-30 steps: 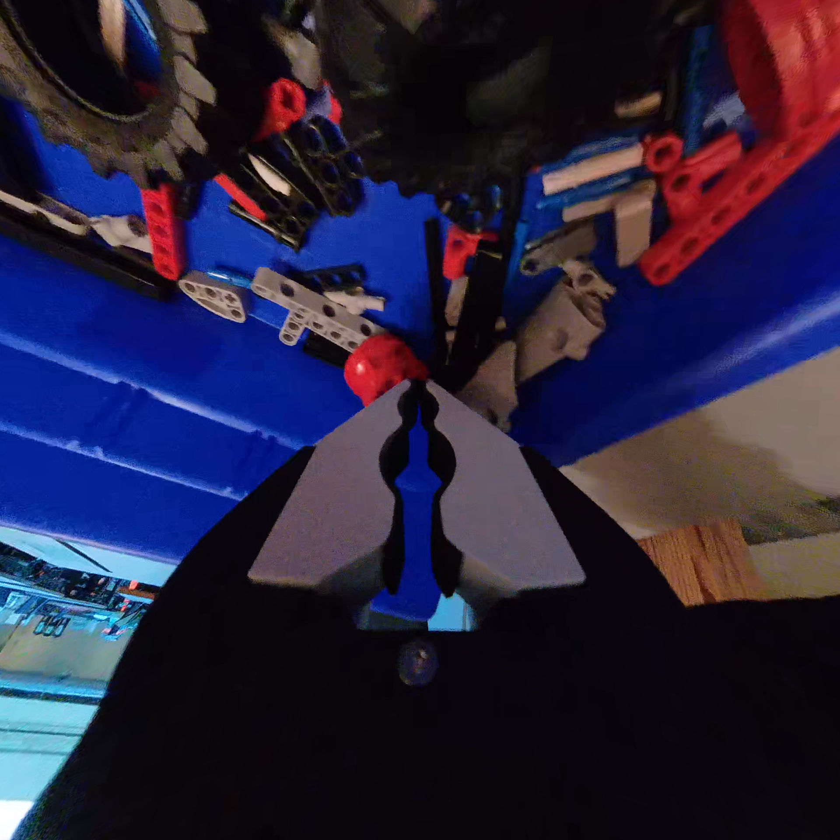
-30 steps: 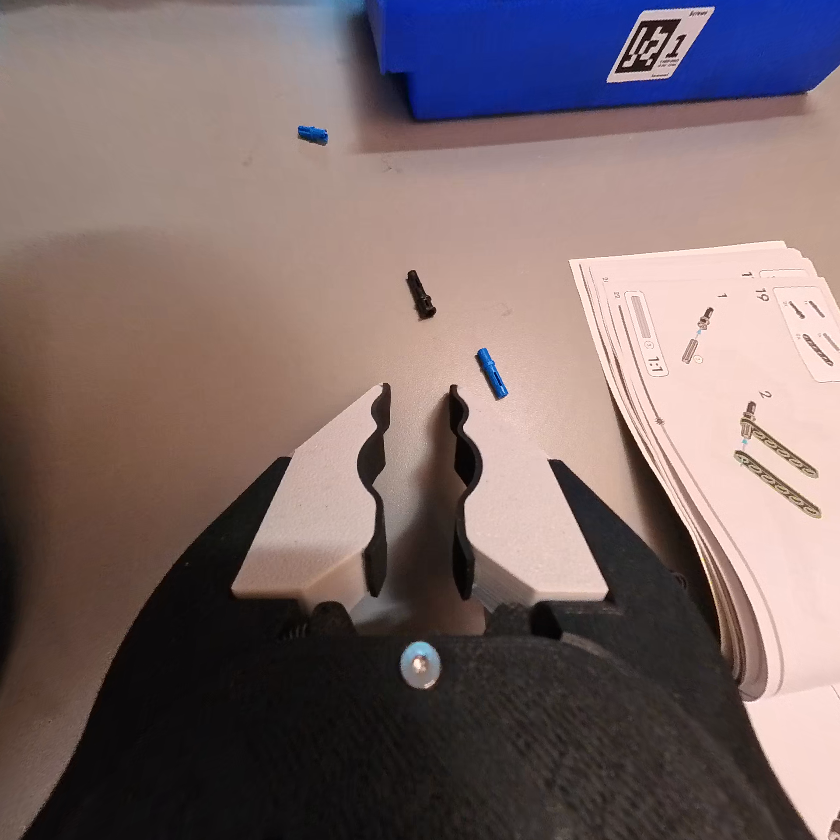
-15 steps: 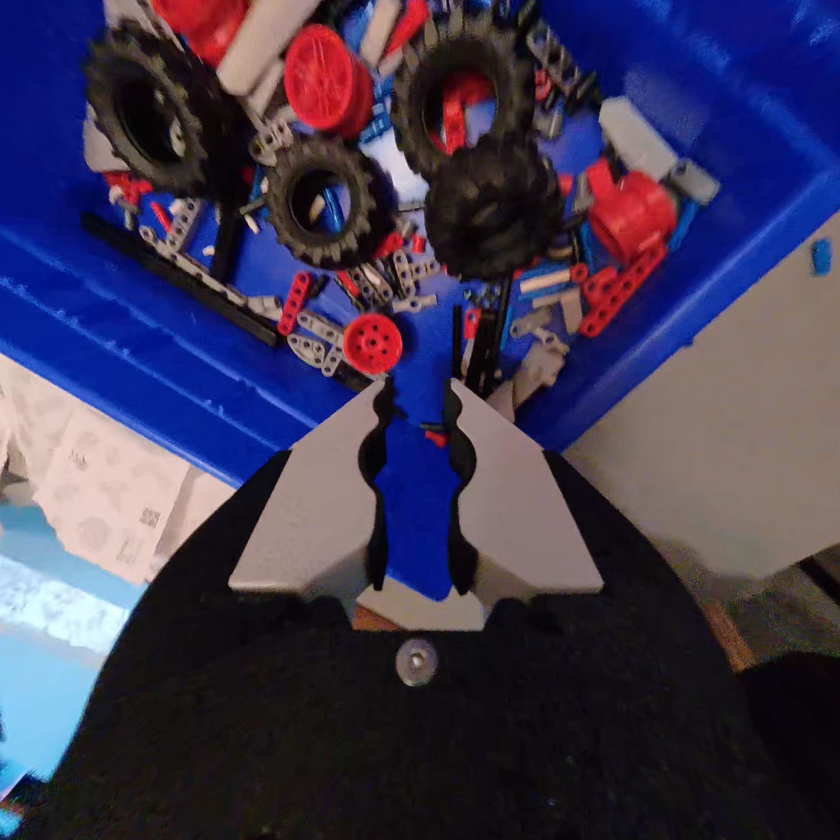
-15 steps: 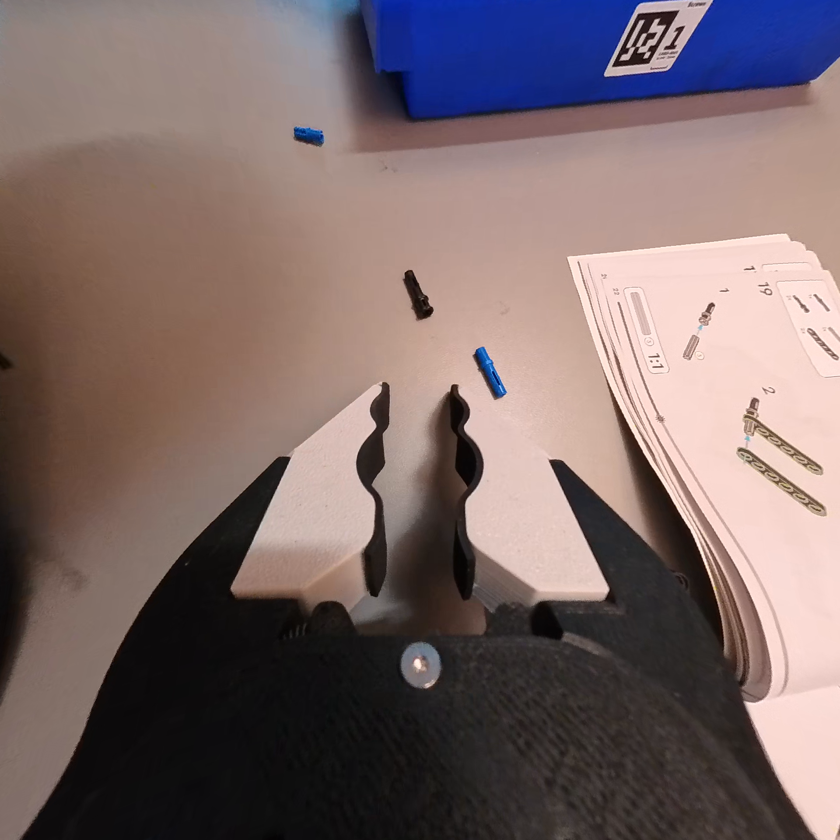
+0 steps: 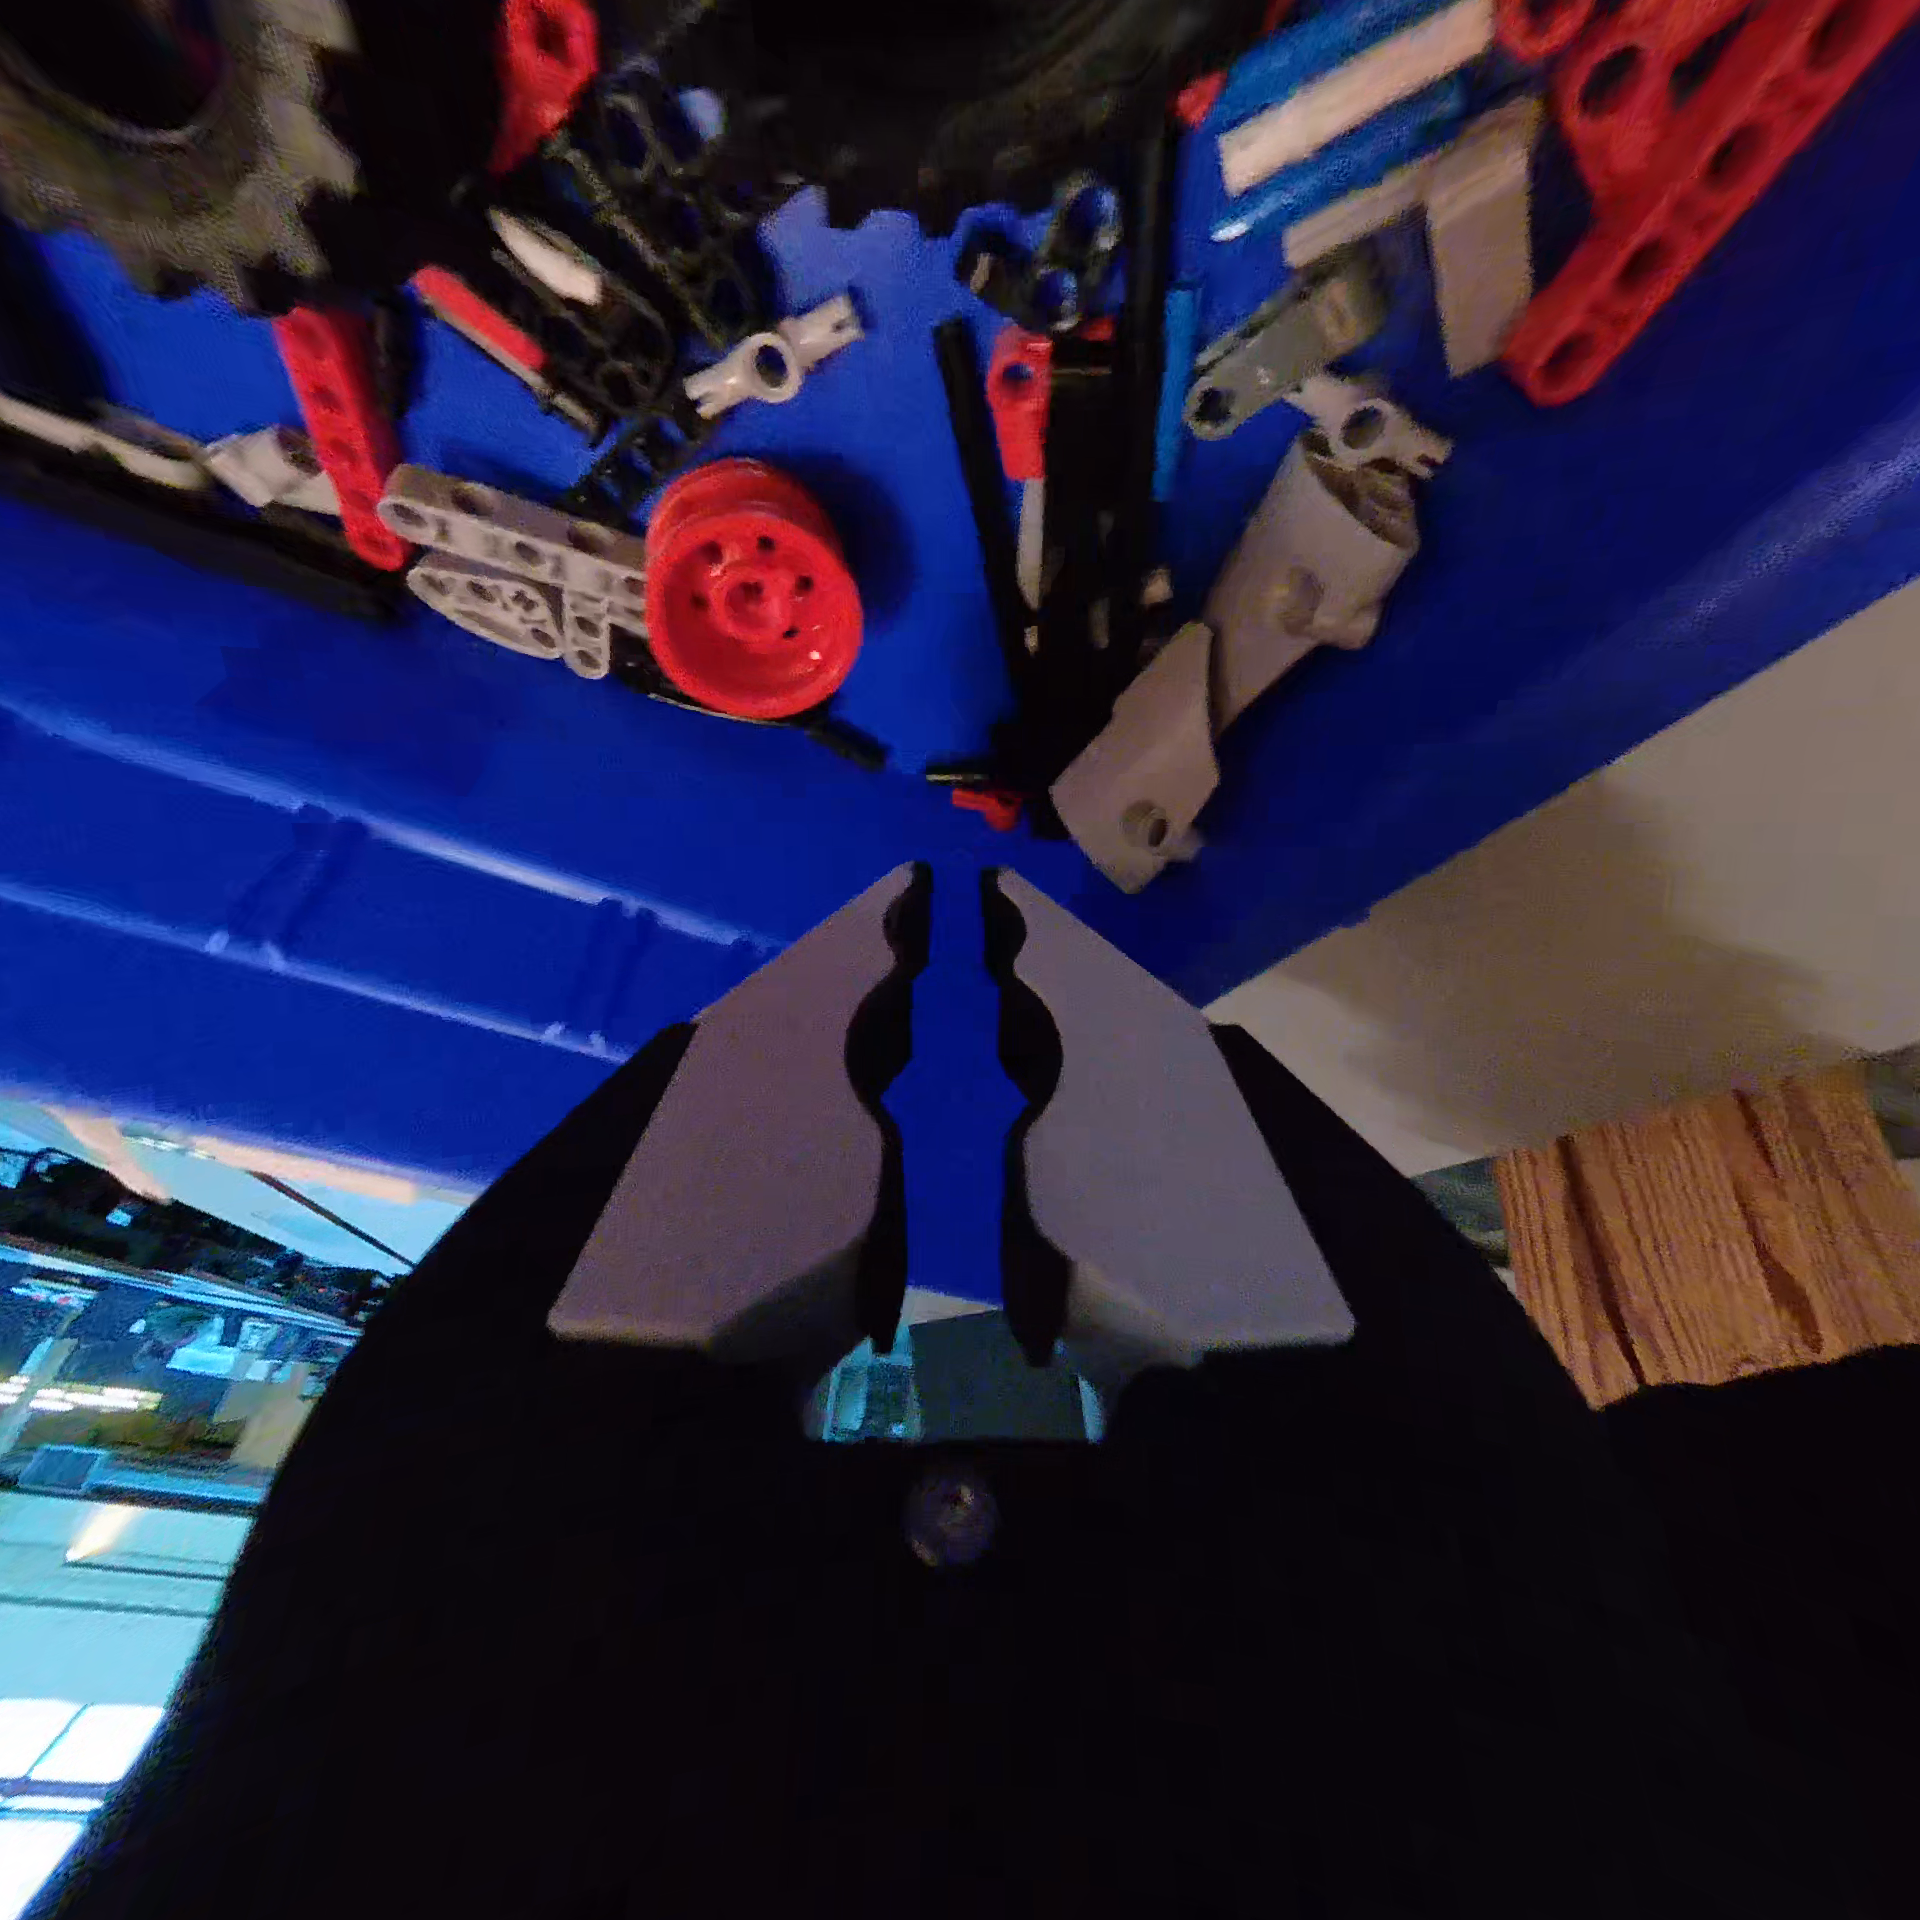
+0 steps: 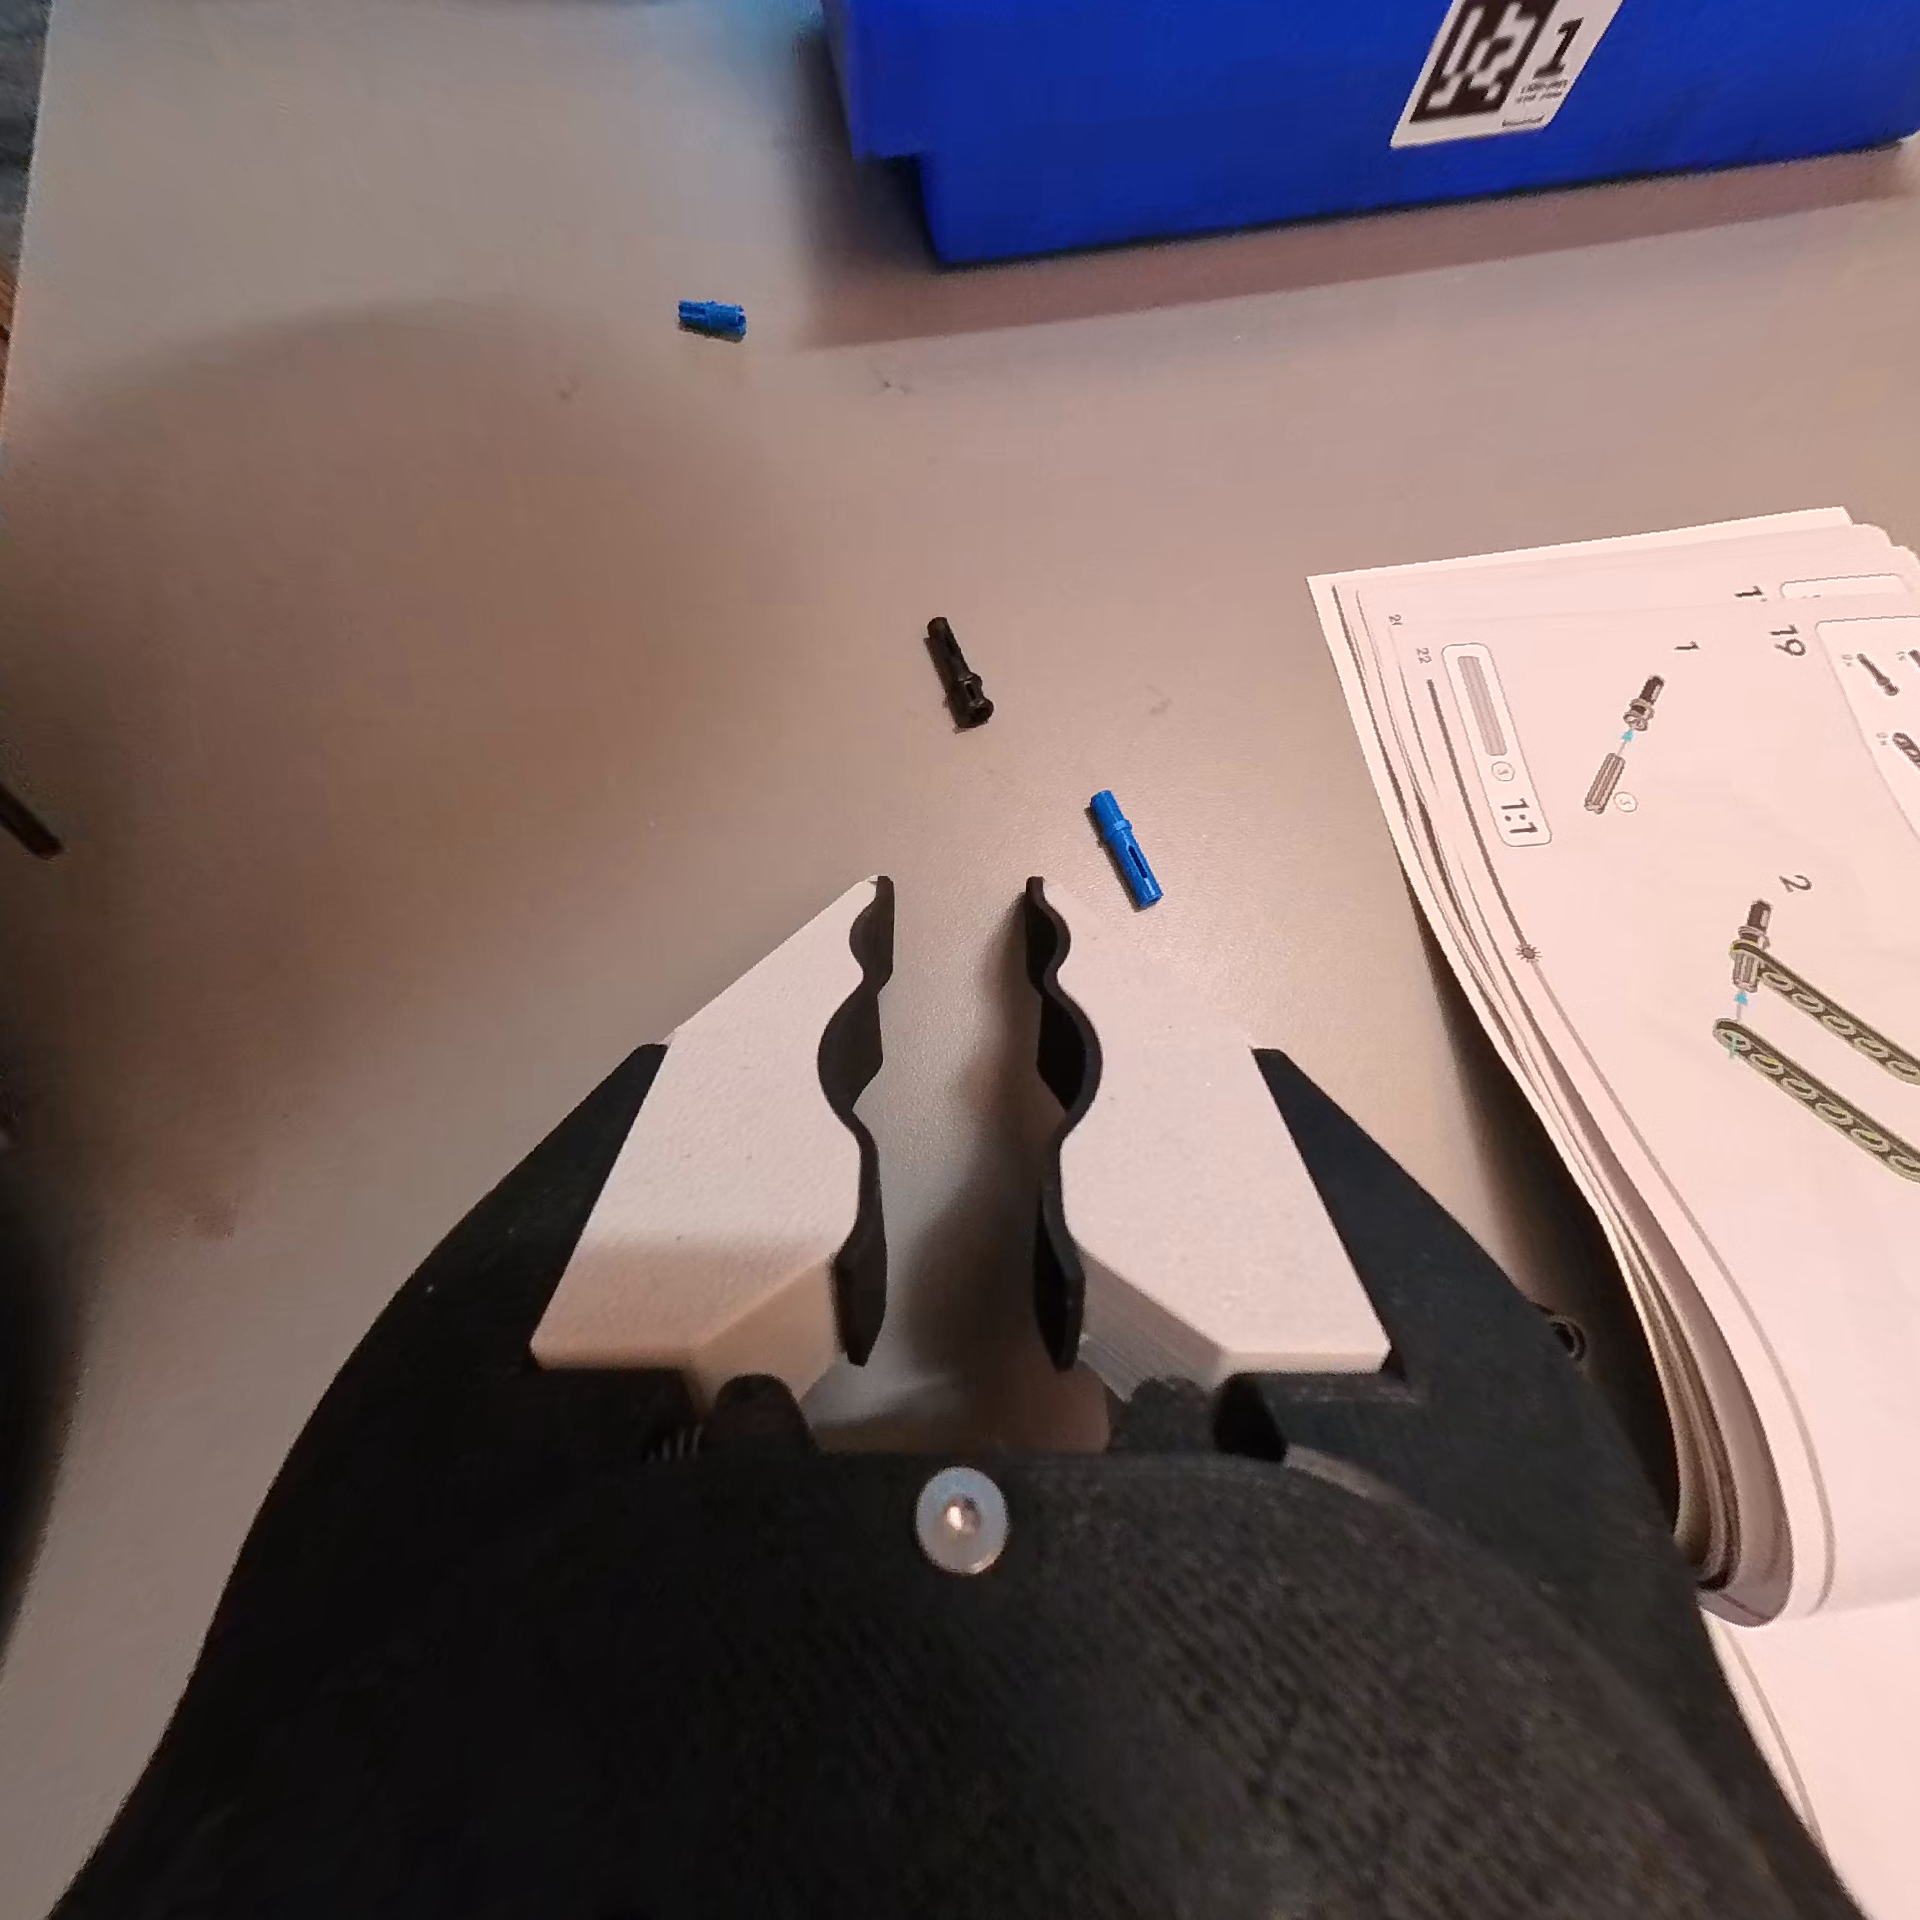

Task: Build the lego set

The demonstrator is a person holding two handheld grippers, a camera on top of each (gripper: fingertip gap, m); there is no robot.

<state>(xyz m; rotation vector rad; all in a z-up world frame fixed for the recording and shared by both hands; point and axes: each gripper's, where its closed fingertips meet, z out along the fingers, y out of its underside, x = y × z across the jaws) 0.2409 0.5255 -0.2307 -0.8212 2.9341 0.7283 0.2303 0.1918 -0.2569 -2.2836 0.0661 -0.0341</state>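
Note:
My left gripper [image 5: 954,871] is open by a narrow gap and empty, its tips low inside a blue bin [image 5: 312,831] of loose lego parts. A small red pin [image 5: 985,800] lies just beyond the tips, a red wheel hub [image 5: 753,590] to the left, a grey connector [image 5: 1226,686] to the right, black axles [image 5: 1081,582] between them. My right gripper [image 6: 958,883] is open and empty above the grey table. A black pin [image 6: 960,671] lies ahead of it, a blue pin [image 6: 1126,850] just right of the tips, another blue pin [image 6: 713,317] farther left.
An open instruction booklet [image 6: 1662,987] lies right of the right gripper. A blue bin with a square marker tag [image 6: 1351,114] stands at the back of the table. In the left bin, black tyres [image 5: 135,135], red beams [image 5: 1683,177] and grey beams [image 5: 520,571] crowd the floor.
The left gripper rose out of the bin and opened wider, then dropped back close to the parts with its jaws narrower. The right gripper has hardly moved.

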